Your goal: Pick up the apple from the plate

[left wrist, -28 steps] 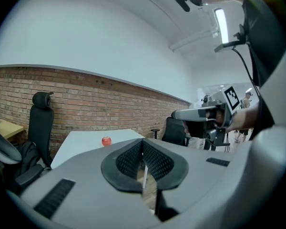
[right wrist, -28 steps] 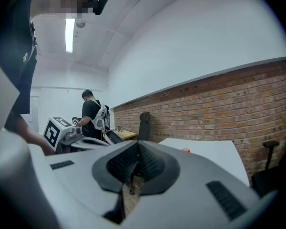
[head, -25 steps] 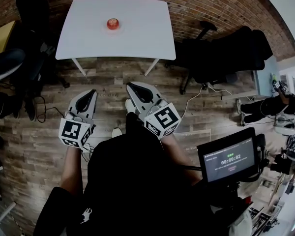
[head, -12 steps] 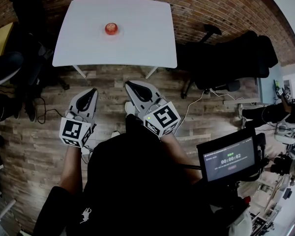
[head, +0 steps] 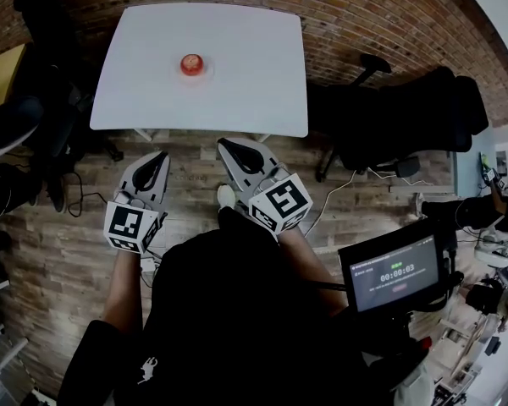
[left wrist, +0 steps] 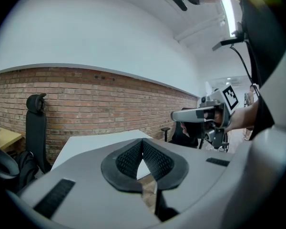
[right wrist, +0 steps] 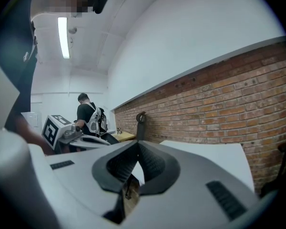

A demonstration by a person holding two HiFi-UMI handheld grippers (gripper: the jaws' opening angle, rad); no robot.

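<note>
Approach step: the grey left gripper (head: 157, 157) and right gripper (head: 226, 146), both closed and empty, must reach the white square counter (head: 254, 74) and open around the round red apple (head: 191, 63).

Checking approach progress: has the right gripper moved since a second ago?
Yes. The right gripper has come closer to the table; the gap to its near edge has nearly closed.

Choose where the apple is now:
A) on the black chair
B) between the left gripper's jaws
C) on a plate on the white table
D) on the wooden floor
C: in the head view the apple sits on the plate on the white table.
</note>
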